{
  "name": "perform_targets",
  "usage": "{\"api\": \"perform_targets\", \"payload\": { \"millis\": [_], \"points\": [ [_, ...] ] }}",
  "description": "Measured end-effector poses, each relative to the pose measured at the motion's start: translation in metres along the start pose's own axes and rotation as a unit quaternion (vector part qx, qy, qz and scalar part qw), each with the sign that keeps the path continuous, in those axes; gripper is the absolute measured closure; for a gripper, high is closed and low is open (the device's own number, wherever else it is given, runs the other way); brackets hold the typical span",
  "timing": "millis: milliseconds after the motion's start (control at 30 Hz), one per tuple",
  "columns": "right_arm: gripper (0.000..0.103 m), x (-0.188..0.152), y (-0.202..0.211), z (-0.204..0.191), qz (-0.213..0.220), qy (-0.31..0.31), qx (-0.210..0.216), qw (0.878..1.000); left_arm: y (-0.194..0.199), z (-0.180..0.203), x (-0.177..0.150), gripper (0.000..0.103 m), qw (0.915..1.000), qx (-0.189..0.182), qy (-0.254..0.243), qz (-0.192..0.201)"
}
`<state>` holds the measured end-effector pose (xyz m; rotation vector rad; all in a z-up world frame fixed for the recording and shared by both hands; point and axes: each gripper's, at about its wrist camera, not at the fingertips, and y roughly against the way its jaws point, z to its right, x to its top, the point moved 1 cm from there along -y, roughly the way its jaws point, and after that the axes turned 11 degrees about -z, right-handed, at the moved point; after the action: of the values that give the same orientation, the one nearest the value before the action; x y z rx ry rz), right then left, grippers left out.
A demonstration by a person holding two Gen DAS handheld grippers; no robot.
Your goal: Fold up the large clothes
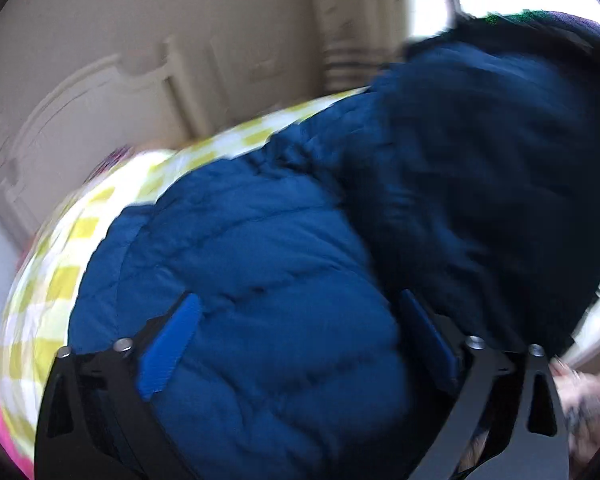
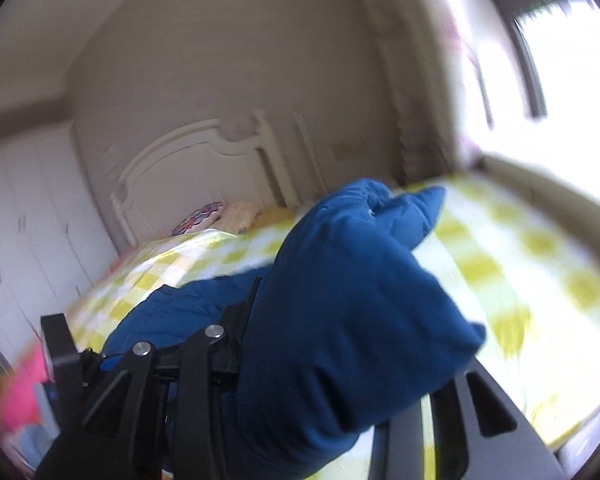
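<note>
Blue puffy jacket (image 1: 260,280) bulging between wide-spread left gripper (image 1: 300,344) fingers, sprawled on checkered bedspread (image 2: 540,264); right gripper (image 2: 340,360) buried in fabric, grip unclear.

A padded jacket (image 1: 260,280) is lying on the bed's cover (image 2: 520,264), with one fold (image 2: 352,300) lifted above it. The left gripper (image 1: 300,344) is sitting against the jacket, fingers either side of a bulge. Behind the bed, a headboard (image 2: 188,160) is standing against the wall, pillows (image 2: 220,216) before it.
</note>
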<state>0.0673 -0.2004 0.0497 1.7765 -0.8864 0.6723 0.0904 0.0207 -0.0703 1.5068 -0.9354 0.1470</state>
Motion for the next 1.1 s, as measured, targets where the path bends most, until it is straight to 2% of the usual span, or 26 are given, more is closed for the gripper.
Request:
{"api": "perform_targets", "payload": {
  "millis": [67, 100, 133, 167, 200, 267, 300, 333, 367, 400, 433, 500, 533, 633, 700, 767, 800, 833, 867, 900, 933, 967, 1000, 1033, 1067, 1100],
  "points": [
    [0.07, 0.016, 0.002, -0.042, 0.015, 0.071, -0.006, 0.997, 0.03, -0.034, -0.008, 0.009, 0.9982, 0.003, 0.047, 0.037],
    [0.07, 0.024, 0.002, -0.078, 0.027, 0.128, -0.007, 0.991, 0.042, -0.058, -0.012, 0.008, 0.9957, -0.003, 0.078, 0.05],
    [0.07, 0.026, 0.0, -0.098, 0.032, 0.158, -0.005, 0.987, 0.053, -0.084, -0.017, 0.008, 0.992, -0.013, 0.11, 0.062],
    [0.07, 0.026, -0.007, -0.133, 0.037, 0.209, 0.001, 0.977, 0.066, -0.113, -0.022, 0.008, 0.9863, -0.012, 0.147, 0.073],
    [0.07, 0.023, -0.014, -0.159, 0.036, 0.245, 0.005, 0.969, 0.081, -0.149, -0.03, 0.008, 0.9767, 0.007, 0.197, 0.086],
    [0.07, 0.006, -0.036, -0.212, 0.018, 0.325, 0.009, 0.945, 0.1, -0.192, -0.041, 0.008, 0.9642, 0.035, 0.245, 0.095],
    [0.07, -0.015, -0.059, -0.25, -0.012, 0.391, 0.006, 0.92, 0.112, -0.215, -0.049, 0.008, 0.9562, 0.052, 0.27, 0.101],
    [0.07, -0.031, -0.073, -0.269, -0.034, 0.428, 0.003, 0.903, 0.12, -0.226, -0.054, 0.008, 0.9517, 0.061, 0.282, 0.105],
    [0.07, -0.054, -0.092, -0.289, -0.065, 0.47, -0.001, 0.88, 0.129, -0.237, -0.059, 0.008, 0.9473, 0.068, 0.293, 0.11],
    [0.068, -0.083, -0.112, -0.307, -0.102, 0.512, -0.004, 0.853, 0.134, -0.242, -0.062, 0.007, 0.9462, 0.069, 0.296, 0.111],
    [0.063, -0.115, -0.129, -0.319, -0.119, 0.555, -0.016, 0.823, 0.139, -0.245, -0.064, 0.007, 0.9468, 0.07, 0.294, 0.11],
    [0.064, -0.166, -0.137, -0.334, -0.043, 0.64, -0.092, 0.761, 0.136, -0.24, -0.059, 0.007, 0.9538, 0.068, 0.275, 0.1],
    [0.064, -0.171, -0.138, -0.335, -0.038, 0.646, -0.099, 0.756, 0.129, -0.234, -0.05, 0.006, 0.9583, 0.061, 0.262, 0.096],
    [0.062, -0.154, -0.135, -0.328, -0.06, 0.612, -0.073, 0.786, 0.109, -0.211, -0.016, 0.004, 0.9754, 0.027, 0.203, 0.081],
    [0.061, -0.156, -0.135, -0.327, -0.054, 0.614, -0.073, 0.784, 0.091, -0.189, 0.026, 0.004, 0.9871, -0.015, 0.143, 0.07],
    [0.06, -0.163, -0.132, -0.328, -0.043, 0.621, -0.082, 0.778, 0.07, -0.177, 0.057, 0.004, 0.9921, -0.037, 0.105, 0.056],
    [0.06, -0.165, -0.129, -0.329, -0.041, 0.621, -0.079, 0.778, 0.06, -0.168, 0.073, 0.004, 0.9946, -0.033, 0.086, 0.048],
    [0.058, -0.163, -0.127, -0.328, -0.043, 0.619, -0.073, 0.781, 0.038, -0.159, 0.092, 0.004, 0.9978, -0.006, 0.055, 0.037],
    [0.054, -0.161, -0.123, -0.325, -0.045, 0.615, -0.059, 0.785, 0.018, -0.156, 0.103, 0.004, 0.9989, 0.02, 0.034, 0.026],
    [0.044, -0.159, -0.119, -0.323, -0.048, 0.612, -0.044, 0.788, -0.006, -0.156, 0.11, 0.004, 0.9986, 0.047, 0.022, 0.005],
    [0.039, -0.158, -0.113, -0.321, -0.054, 0.609, -0.021, 0.791, -0.048, -0.162, 0.112, 0.004, 0.9967, 0.071, 0.018, -0.037],
    [0.031, -0.155, -0.103, -0.316, -0.061, 0.6, 0.017, 0.797, -0.073, -0.17, 0.109, 0.004, 0.9976, 0.033, 0.027, -0.055],
    [0.03, -0.151, -0.094, -0.31, -0.07, 0.591, 0.044, 0.802, -0.089, -0.183, 0.103, 0.004, 0.9962, -0.023, 0.062, -0.057],
    [0.03, -0.146, -0.087, -0.305, -0.083, 0.58, 0.071, 0.807, -0.099, -0.203, 0.095, 0.004, 0.9888, -0.074, 0.116, -0.056],
    [0.032, -0.138, -0.079, -0.298, -0.093, 0.565, 0.099, 0.814, -0.101, -0.212, 0.088, 0.004, 0.9847, -0.082, 0.144, -0.053],
    [0.038, -0.127, -0.067, -0.288, -0.103, 0.544, 0.136, 0.822, -0.1, -0.215, 0.083, 0.004, 0.9852, -0.07, 0.149, -0.047]
  ]
}}
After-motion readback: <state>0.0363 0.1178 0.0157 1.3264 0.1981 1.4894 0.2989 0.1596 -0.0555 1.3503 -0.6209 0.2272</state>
